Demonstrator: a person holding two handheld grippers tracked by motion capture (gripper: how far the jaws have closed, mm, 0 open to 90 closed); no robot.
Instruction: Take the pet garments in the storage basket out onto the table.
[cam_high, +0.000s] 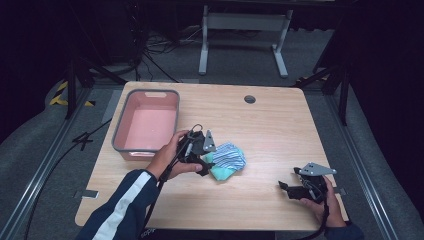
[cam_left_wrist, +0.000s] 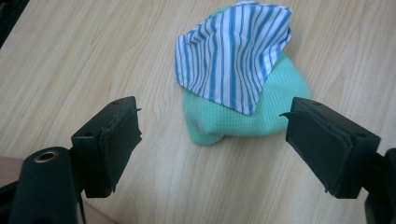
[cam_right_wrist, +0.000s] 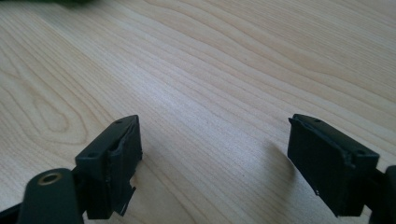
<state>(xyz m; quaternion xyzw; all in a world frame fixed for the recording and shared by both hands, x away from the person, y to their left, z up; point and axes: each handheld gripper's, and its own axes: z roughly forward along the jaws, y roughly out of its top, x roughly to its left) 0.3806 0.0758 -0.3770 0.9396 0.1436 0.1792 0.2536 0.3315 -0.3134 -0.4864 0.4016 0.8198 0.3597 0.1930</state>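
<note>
Currently left claw (cam_left_wrist: 212, 140) gapes wide, lined up on striped cloth (cam_left_wrist: 233, 51) atop green cloth (cam_left_wrist: 247, 109) for pickup; right claw (cam_right_wrist: 215, 163) apart, idle over bare tabletop (cam_right_wrist: 224, 70).

A wooden table (cam_high: 270, 130) carries a pink bin (cam_high: 148, 122) and cloths (cam_high: 227, 161).

The striped cloth (cam_high: 228, 154) lies on the waffle cloth (cam_high: 222, 171) mid-table, just right of the bin (cam_high: 146, 125)
</note>
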